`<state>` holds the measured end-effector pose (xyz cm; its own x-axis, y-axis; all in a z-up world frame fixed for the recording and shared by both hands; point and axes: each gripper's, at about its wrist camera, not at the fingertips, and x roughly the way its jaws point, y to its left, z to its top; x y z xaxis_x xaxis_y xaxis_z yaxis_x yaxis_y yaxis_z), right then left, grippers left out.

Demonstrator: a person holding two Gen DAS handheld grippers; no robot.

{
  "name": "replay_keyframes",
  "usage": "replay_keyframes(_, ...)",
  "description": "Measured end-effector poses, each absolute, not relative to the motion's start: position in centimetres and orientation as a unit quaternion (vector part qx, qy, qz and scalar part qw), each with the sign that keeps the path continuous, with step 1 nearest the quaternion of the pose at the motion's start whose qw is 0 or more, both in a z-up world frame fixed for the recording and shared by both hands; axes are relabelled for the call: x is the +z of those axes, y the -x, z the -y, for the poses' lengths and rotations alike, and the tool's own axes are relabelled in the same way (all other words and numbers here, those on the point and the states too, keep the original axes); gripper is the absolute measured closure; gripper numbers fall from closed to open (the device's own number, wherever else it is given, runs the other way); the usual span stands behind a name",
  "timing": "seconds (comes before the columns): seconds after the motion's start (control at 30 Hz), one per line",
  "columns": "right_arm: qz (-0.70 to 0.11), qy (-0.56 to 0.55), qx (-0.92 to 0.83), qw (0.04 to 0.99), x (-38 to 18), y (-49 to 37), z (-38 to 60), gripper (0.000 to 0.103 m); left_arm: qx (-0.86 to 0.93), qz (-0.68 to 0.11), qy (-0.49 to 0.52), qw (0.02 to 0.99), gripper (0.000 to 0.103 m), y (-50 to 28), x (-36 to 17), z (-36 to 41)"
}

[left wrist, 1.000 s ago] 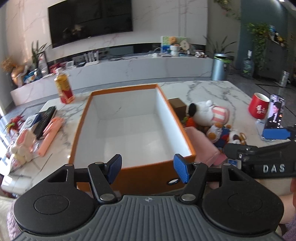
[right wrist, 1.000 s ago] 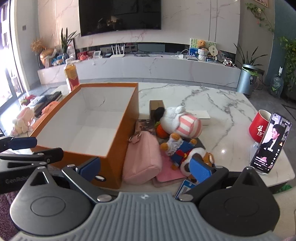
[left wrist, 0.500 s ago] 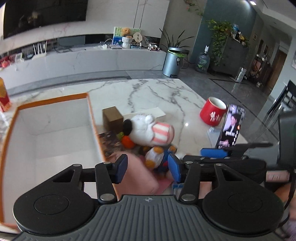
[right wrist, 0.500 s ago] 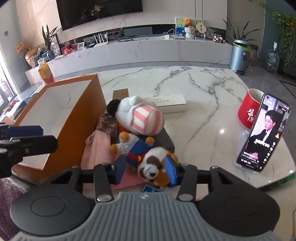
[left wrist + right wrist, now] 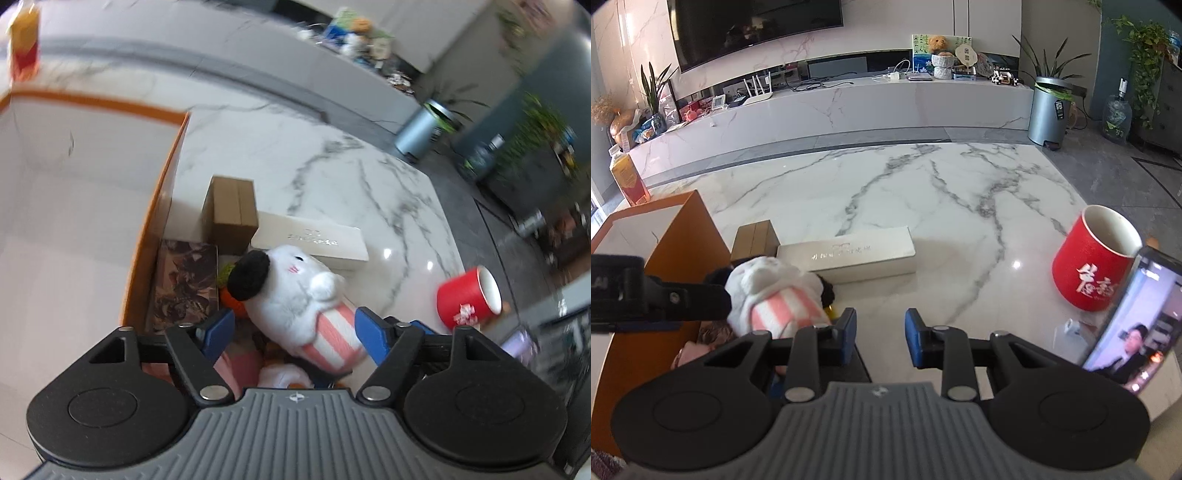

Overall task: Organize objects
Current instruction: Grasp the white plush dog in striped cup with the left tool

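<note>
A white plush toy with a pink-striped body lies on the pile beside the orange box. My left gripper straddles its striped end, and the jaws are opening. The blue pads stand either side of the plush without pressing it. In the right wrist view the same plush sits at the left, with one black finger of the left gripper beside it. My right gripper hovers over bare marble just right of the plush. Its jaws are closing, with a gap and nothing between them.
A brown carton and a long white box lie behind the plush. A patterned book and a pink pouch lie by the box wall. A red mug and a propped phone stand at the right.
Both grippers swung right from the orange box and dropped toward the toy pile. The left rolled, and its jaws narrowed, then widened around the white plush. The right jaws narrowed.
</note>
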<state>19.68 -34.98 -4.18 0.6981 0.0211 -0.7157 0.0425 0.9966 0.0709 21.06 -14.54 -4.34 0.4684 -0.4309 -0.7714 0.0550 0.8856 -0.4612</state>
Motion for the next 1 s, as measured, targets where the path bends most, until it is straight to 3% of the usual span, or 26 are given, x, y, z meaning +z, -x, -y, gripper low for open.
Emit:
replay_keyframes(0.17,-0.4,-0.047,0.018,0.915,-5.7,-21.1,34.8,0.073,-0.136,-0.52,0.19,0.821,0.014,-22.5,-6.2,16.0)
replay_keyframes(0.23,-0.402,-0.048,0.022,0.914,-6.1,-21.2,34.8,0.079,-0.136,-0.523,0.199,0.818,0.012,-22.9,-6.8,16.2)
replay_keyframes(0.57,-0.403,-0.069,0.042,0.912,-6.5,-21.2,35.3,0.079,-0.121,-0.541,0.221,0.802,0.009,-24.1,-8.5,17.1)
replay_keyframes(0.8,-0.402,-0.072,0.045,0.912,-6.4,-21.0,35.4,0.079,-0.144,-0.533,0.21,0.807,0.02,-23.8,-8.9,17.7)
replay_keyframes(1.0,-0.389,-0.065,0.049,0.918,-4.6,-19.2,35.9,0.078,-0.176,-0.488,0.154,0.841,0.022,-22.2,-5.5,17.5)
